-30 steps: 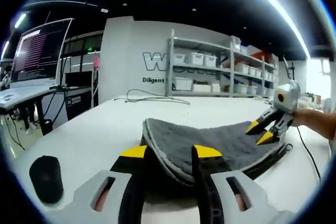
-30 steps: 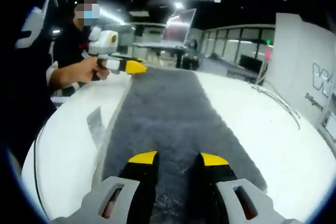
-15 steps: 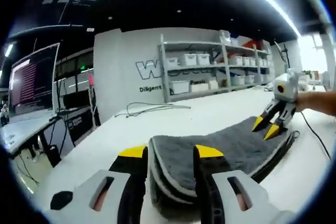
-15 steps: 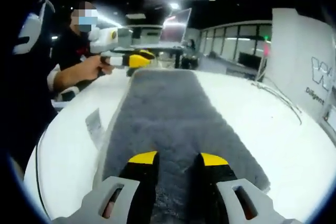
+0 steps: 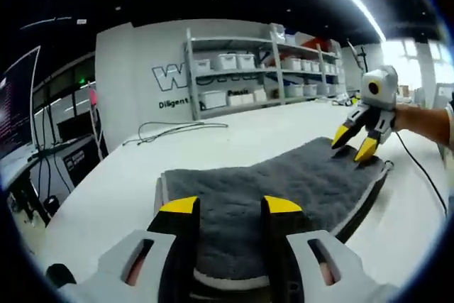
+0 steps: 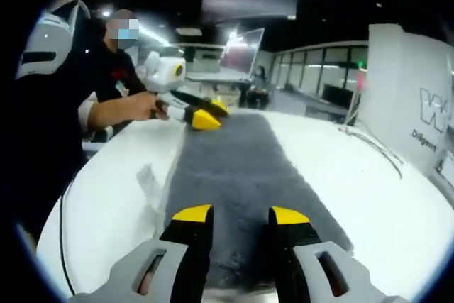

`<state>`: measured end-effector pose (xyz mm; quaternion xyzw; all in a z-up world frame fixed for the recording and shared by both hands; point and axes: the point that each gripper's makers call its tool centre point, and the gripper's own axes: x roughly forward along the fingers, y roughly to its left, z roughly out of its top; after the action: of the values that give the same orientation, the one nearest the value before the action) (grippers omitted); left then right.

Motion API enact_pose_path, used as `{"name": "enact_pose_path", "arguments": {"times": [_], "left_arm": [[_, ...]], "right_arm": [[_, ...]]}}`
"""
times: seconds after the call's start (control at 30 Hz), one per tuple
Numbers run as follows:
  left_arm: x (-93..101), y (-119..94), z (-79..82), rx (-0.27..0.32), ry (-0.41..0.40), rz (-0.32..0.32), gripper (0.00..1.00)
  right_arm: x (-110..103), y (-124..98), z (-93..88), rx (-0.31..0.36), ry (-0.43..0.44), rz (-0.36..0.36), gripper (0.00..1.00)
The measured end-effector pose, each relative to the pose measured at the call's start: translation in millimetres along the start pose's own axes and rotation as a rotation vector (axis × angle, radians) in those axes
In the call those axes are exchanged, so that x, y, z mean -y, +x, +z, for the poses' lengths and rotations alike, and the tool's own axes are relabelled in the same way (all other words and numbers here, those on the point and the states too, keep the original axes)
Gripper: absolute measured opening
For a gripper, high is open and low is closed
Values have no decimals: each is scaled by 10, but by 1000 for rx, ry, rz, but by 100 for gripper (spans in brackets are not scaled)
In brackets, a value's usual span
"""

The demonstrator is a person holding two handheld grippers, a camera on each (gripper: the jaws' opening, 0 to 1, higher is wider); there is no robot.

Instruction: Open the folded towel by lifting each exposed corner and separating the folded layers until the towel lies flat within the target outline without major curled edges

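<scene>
A grey towel (image 5: 284, 172) lies long and nearly flat on the white table (image 5: 106, 189). My left gripper (image 5: 230, 206) sits at its near end, with towel cloth filling the gap between the yellow-tipped jaws. At the far end my right gripper (image 5: 354, 142), held by a hand, touches the towel's corner with its tips down. In the right gripper view the towel (image 6: 234, 168) runs away from my right gripper (image 6: 241, 214), whose jaws straddle its near edge. The left gripper (image 6: 206, 115) is at the far left corner.
Shelves with white bins (image 5: 241, 69) stand behind the table. A thin cable (image 5: 177, 129) lies on the far table top, and another cable (image 5: 418, 168) trails at the right. A dark round object (image 5: 60, 274) sits near left. A person (image 6: 42, 111) stands left of the table.
The towel end in my left gripper was raised in a hump with folded layers showing; now it has come down and the towel lies flatter. The left view has swung away from the monitor.
</scene>
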<state>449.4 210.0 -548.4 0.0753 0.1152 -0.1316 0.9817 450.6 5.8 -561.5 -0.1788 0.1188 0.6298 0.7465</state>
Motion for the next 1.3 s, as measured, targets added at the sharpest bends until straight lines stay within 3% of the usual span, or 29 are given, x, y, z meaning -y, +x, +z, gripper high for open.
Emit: {"name": "enact_pose_path", "arguments": {"times": [0.1,0.23,0.63,1.3], "left_arm": [[-42,9,-109,-46,30,21,35],[-66,18,-155,-49,8,21,36],[-99,59,-289,-91,-59,26,40],[-118,70,-339,-94,-72,41,40]], "right_arm": [[4,-58,-85,-17,10,-10,29],[12,-91,-212,-38,35,-26,30],[41,-118,-307,12,191,-32,30],[-10,-156,-302,17,150,-44,29]]}}
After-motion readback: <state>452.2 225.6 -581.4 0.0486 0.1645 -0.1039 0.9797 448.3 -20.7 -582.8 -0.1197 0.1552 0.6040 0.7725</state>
